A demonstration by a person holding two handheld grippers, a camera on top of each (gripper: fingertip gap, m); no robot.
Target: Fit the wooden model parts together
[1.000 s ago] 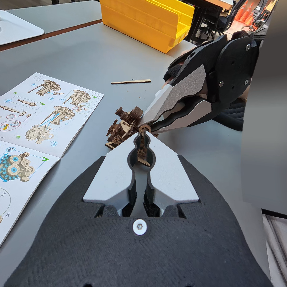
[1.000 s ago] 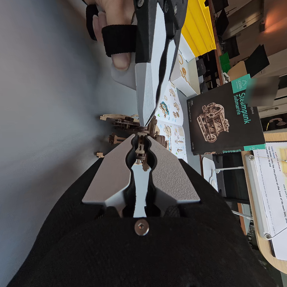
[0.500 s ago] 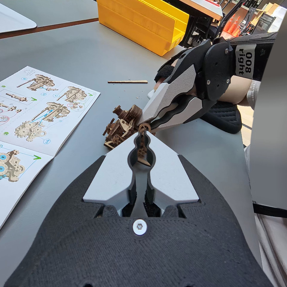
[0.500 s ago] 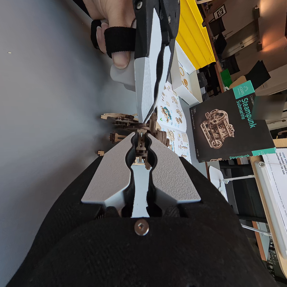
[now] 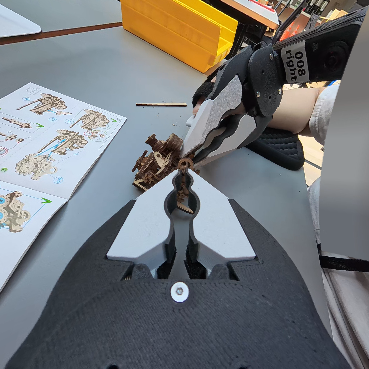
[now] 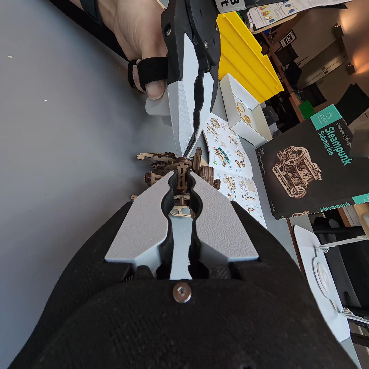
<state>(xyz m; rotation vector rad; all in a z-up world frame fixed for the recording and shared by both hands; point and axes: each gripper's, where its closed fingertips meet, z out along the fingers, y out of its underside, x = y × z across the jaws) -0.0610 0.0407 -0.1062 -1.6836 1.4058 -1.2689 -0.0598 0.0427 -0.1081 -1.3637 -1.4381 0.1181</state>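
A small brown wooden model [image 5: 159,159] of gears and plates rests on the grey table [image 5: 95,65]. My left gripper [image 5: 182,172] is shut on a thin wooden piece at the model's near right end, just under a small wooden wheel [image 5: 185,162]. My right gripper [image 5: 191,158] comes in from the right and its tips close at that wheel. In the right wrist view the right gripper [image 6: 181,174] is shut on a slotted wooden piece of the model [image 6: 159,166]. The left gripper [image 6: 184,154] comes down from above and its tips touch the same piece.
An open instruction booklet [image 5: 50,143] lies left of the model. A thin wooden strip [image 5: 161,104] lies behind it and a yellow bin [image 5: 179,30] stands farther back. A black pad [image 5: 279,147] lies under the person's right forearm. A black kit box [image 6: 311,167] and a white parts box [image 6: 242,115] stand past the booklet.
Both grippers stay clamped on the model, which has barely moved. The right gripper's body has risen and tilted, so more of the person's forearm shows.
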